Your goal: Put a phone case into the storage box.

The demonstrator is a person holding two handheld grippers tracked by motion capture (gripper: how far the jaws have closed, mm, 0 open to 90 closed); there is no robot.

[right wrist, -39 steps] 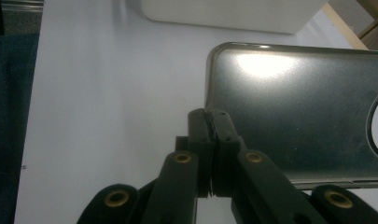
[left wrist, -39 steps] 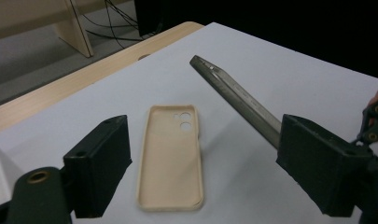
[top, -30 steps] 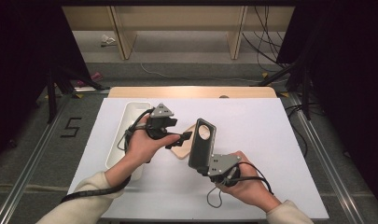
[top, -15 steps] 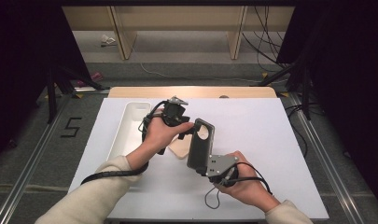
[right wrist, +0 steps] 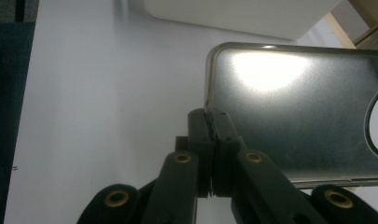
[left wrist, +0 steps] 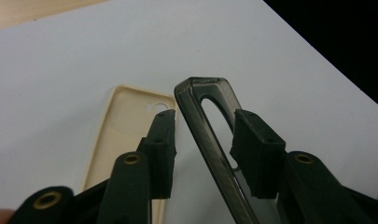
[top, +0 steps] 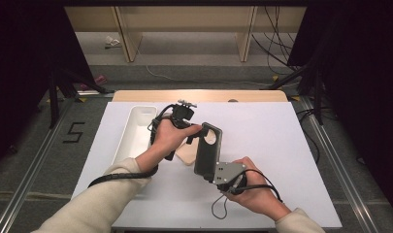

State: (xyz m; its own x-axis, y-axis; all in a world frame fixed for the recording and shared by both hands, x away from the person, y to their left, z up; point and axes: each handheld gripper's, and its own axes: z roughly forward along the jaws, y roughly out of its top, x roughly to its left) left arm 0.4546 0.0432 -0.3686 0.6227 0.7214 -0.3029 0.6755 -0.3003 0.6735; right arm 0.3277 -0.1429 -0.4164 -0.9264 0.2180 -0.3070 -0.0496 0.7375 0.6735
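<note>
A dark translucent phone case [top: 207, 150] with a round camera hole is held up off the table. My right gripper [top: 214, 171] is shut on its near end; in the right gripper view the pads [right wrist: 210, 114] pinch the case [right wrist: 289, 112] at its edge. My left gripper [top: 196, 131] straddles the far end of the case [left wrist: 196, 112]. Its jaws have just been closing, but a gap still shows between the left pad [left wrist: 161, 140] and the case edge, so it stands open. A beige phone case [left wrist: 121, 121] lies flat on the table below [top: 186, 154].
A long white tray [top: 136, 131] sits on the left part of the white table [top: 262, 126], seen also at the top of the right gripper view [right wrist: 233, 14]. Cables trail from both grippers. Dark stands and shelving lie beyond the table.
The left hand moved right, from beside the tray to the far end of the dark case, and its jaws narrowed around it. The right hand and the case kept still.
</note>
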